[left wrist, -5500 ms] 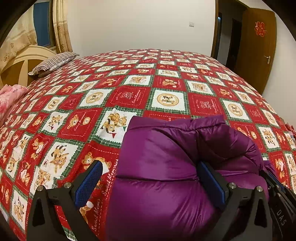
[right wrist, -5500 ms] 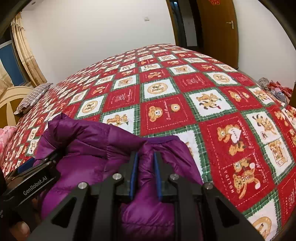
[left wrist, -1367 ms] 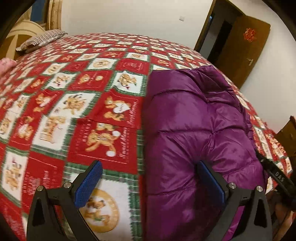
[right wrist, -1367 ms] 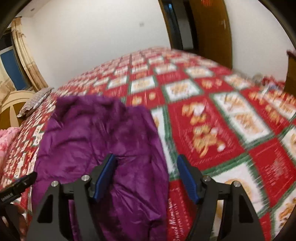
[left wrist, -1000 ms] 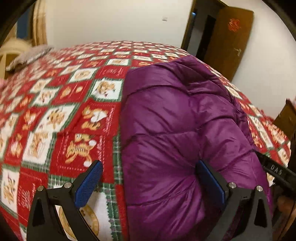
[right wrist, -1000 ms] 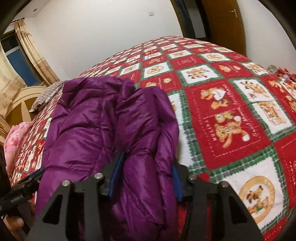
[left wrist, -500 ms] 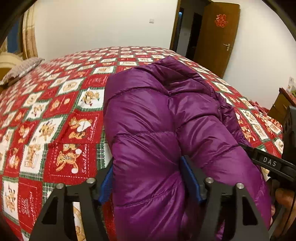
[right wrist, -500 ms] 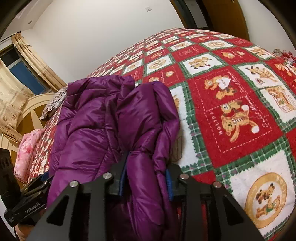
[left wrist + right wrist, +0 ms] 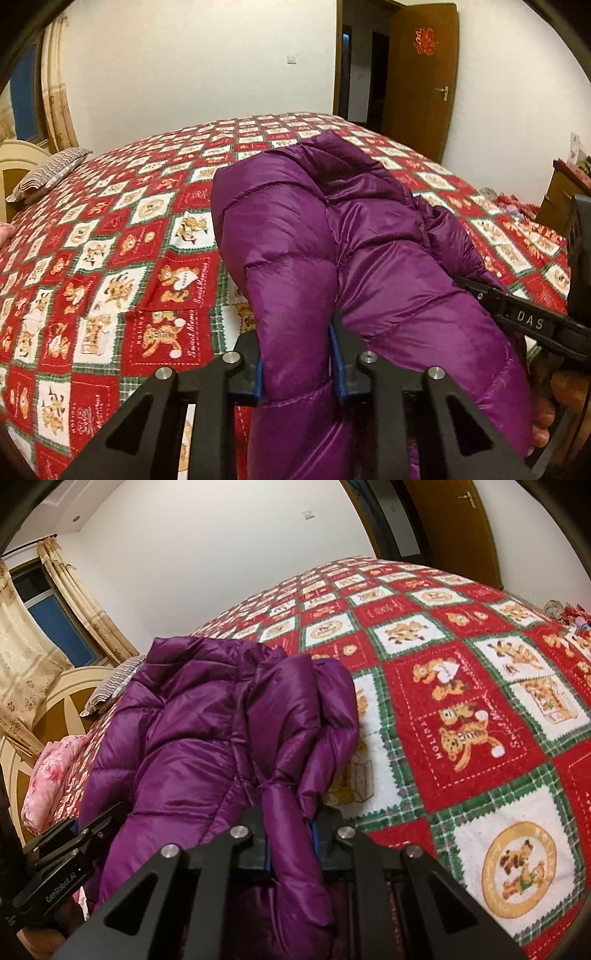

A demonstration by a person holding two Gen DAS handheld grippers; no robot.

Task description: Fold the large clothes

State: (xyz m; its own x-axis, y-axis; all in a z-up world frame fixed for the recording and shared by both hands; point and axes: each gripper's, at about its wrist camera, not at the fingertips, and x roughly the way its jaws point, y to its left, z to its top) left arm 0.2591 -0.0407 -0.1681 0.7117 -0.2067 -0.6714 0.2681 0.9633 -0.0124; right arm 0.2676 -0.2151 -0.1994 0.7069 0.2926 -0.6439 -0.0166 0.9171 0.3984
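Observation:
A purple down jacket (image 9: 332,251) lies bunched on the red patchwork bedspread (image 9: 110,236), its near edge lifted off the bed. My left gripper (image 9: 297,365) is closing, and its blue pads press a thick fold of the jacket's left edge. In the right wrist view the same jacket (image 9: 192,738) fills the left half. My right gripper (image 9: 291,843) is closing too, pinching a narrower fold at the jacket's right edge. The other gripper shows at each view's side: the right gripper (image 9: 524,321) and the left gripper (image 9: 62,856).
A striped pillow (image 9: 48,177) and a cream headboard (image 9: 48,709) stand at the bed's far left, with pink bedding (image 9: 51,775) beside them. A brown door (image 9: 421,74) is open at the back right. Bedspread (image 9: 480,720) stretches to the right of the jacket.
Both grippers narrowed from wide apart onto folds of the jacket. The jacket's near edge has bunched and risen off the bedspread, and the left view has lifted.

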